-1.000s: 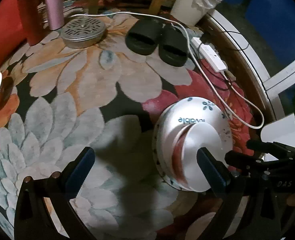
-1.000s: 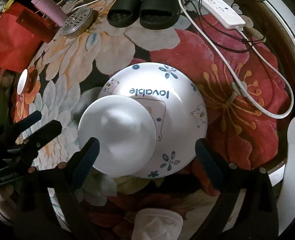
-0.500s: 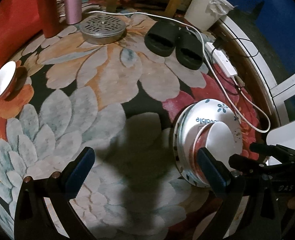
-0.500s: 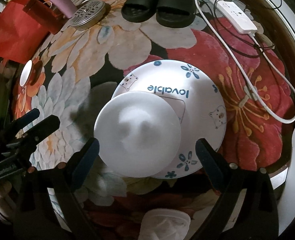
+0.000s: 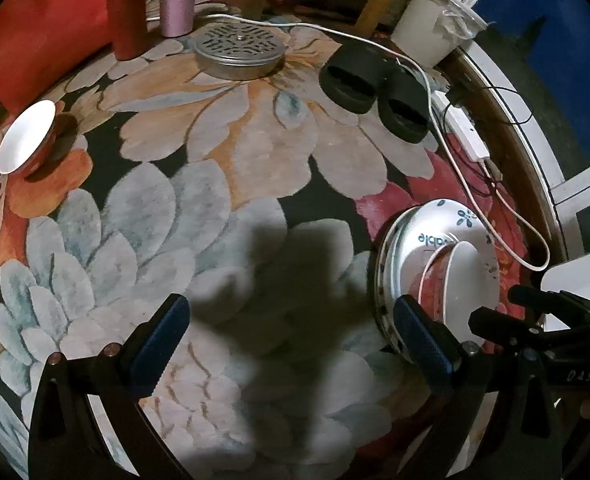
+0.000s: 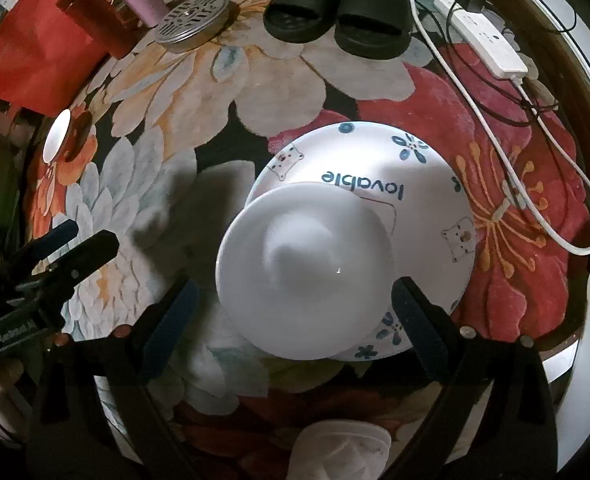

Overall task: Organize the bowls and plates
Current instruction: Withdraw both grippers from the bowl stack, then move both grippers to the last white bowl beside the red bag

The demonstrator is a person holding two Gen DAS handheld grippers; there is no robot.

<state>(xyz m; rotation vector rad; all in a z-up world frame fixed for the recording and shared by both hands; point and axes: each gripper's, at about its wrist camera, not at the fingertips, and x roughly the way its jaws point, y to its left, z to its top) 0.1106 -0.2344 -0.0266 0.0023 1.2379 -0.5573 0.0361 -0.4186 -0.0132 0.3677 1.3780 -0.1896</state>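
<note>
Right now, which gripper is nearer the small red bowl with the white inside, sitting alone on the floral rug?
Left. The left gripper faces the small red bowl across open rug; the right gripper hovers over the stacked dishes, farther away.

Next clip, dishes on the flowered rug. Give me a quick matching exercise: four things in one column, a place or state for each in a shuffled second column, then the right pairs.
Things
1. small white bowl
2. plate with blue flowers
3. black slippers
4. lone bowl

Places or states
A. far side of the rug, next to the white cable
B. lying flat on the rug, under another dish
C. resting on the plate, between the open right gripper's fingers
D. alone at the rug's left edge, tilted on its side

Pairs: 1-C, 2-B, 3-A, 4-D
</note>
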